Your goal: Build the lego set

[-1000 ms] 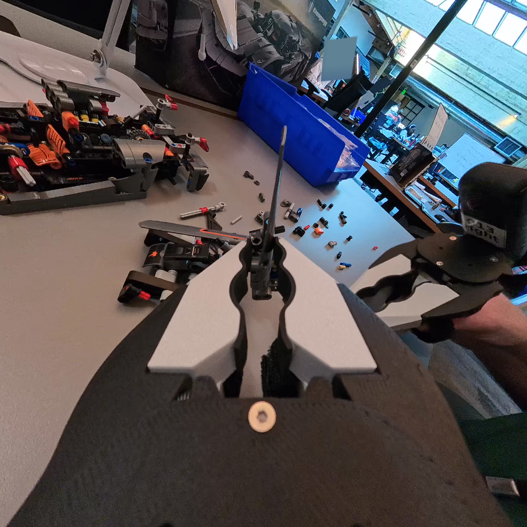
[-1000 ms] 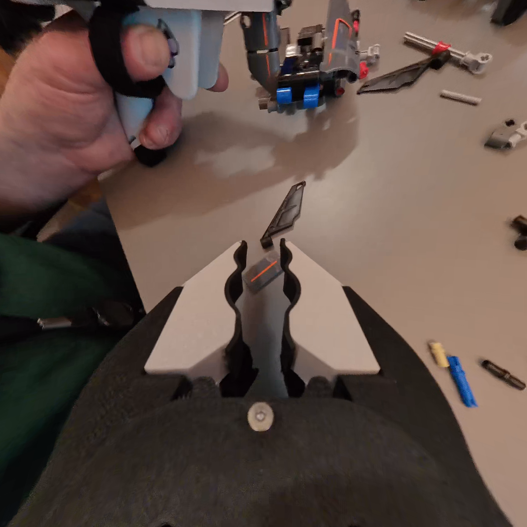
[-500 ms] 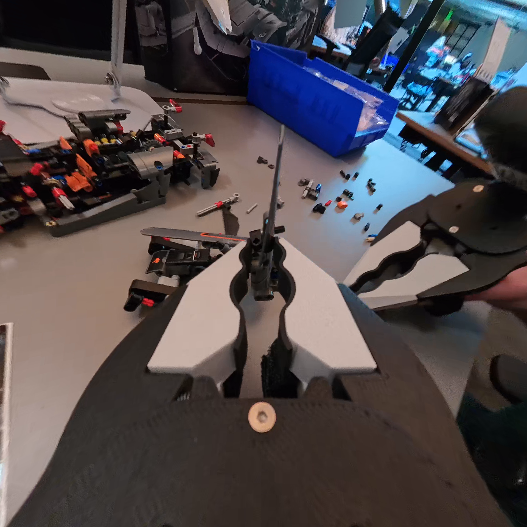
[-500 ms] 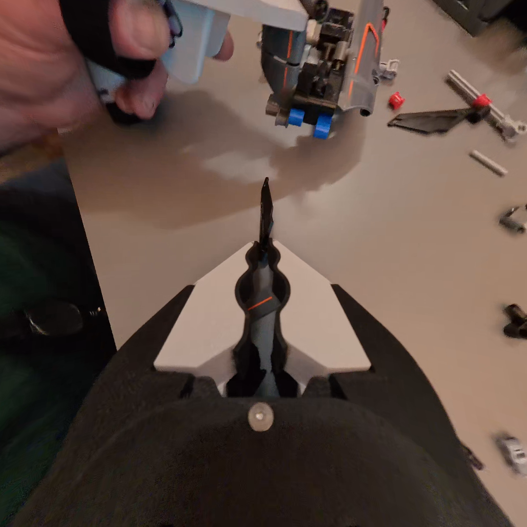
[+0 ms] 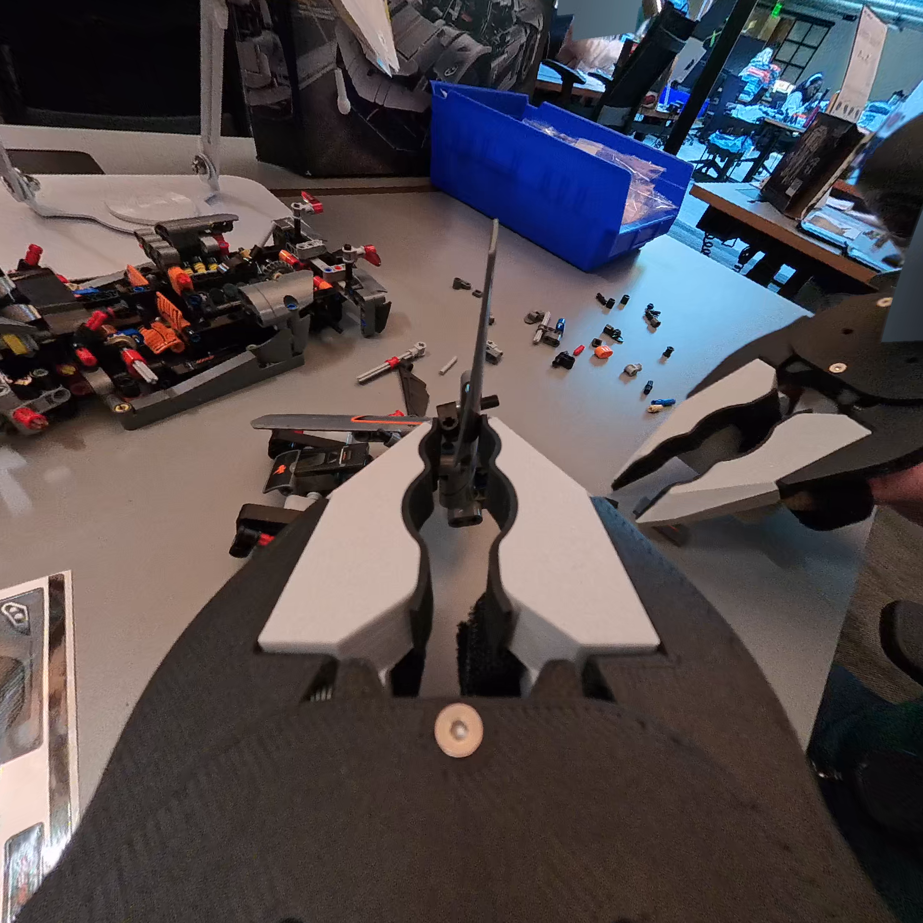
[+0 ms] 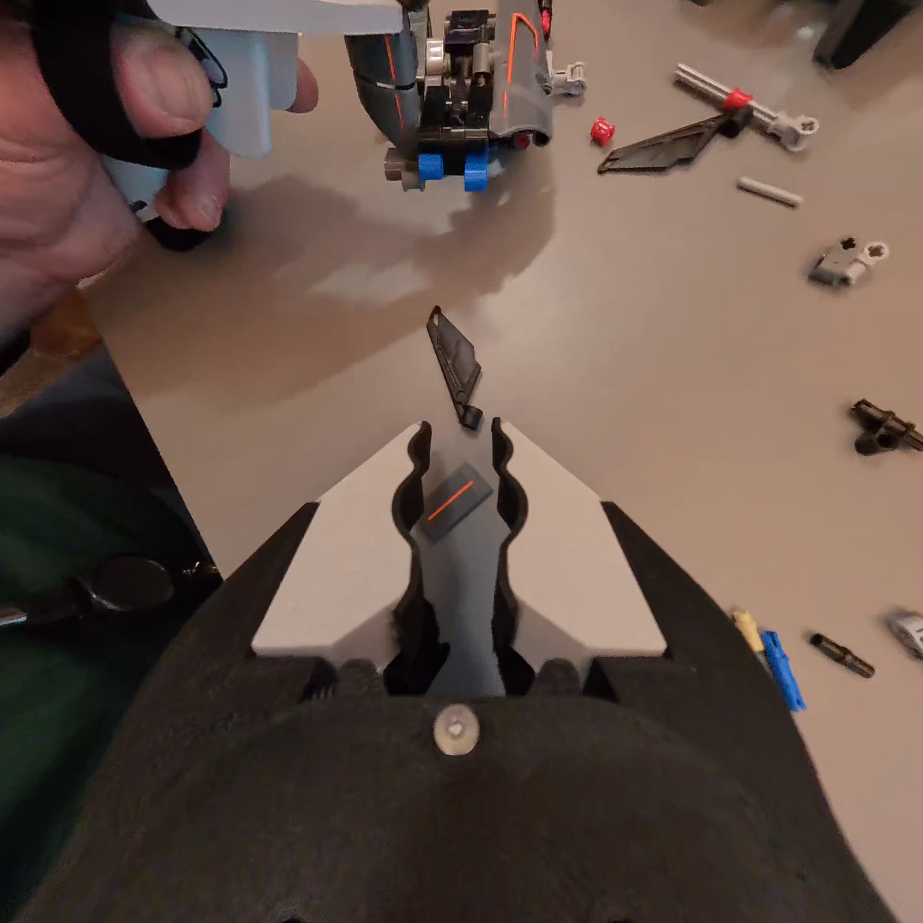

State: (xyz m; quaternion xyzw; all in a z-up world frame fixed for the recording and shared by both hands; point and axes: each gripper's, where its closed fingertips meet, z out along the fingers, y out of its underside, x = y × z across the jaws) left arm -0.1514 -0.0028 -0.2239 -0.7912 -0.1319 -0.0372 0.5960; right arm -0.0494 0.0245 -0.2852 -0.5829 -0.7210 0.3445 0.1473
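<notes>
We find no text that reads clearly in either view.
- Booklet point(image 5: 35, 699), near left edge: printed marks, cropped and blurred.
- Black panel point(image 5: 319, 462) ahead of the fingers: an orange emblem and a small label, too small to read.
- White board point(image 5: 866, 50), far right background: print too distant to read.

Blue bin point(image 5: 549, 175) at grey table point(image 5: 125, 499) far edge; white stand base point(image 5: 150, 200) left.

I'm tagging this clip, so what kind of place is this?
Probably a shared workshop or lab: a grey table strewn with lego parts, a blue parts bin, more desks behind.
</notes>
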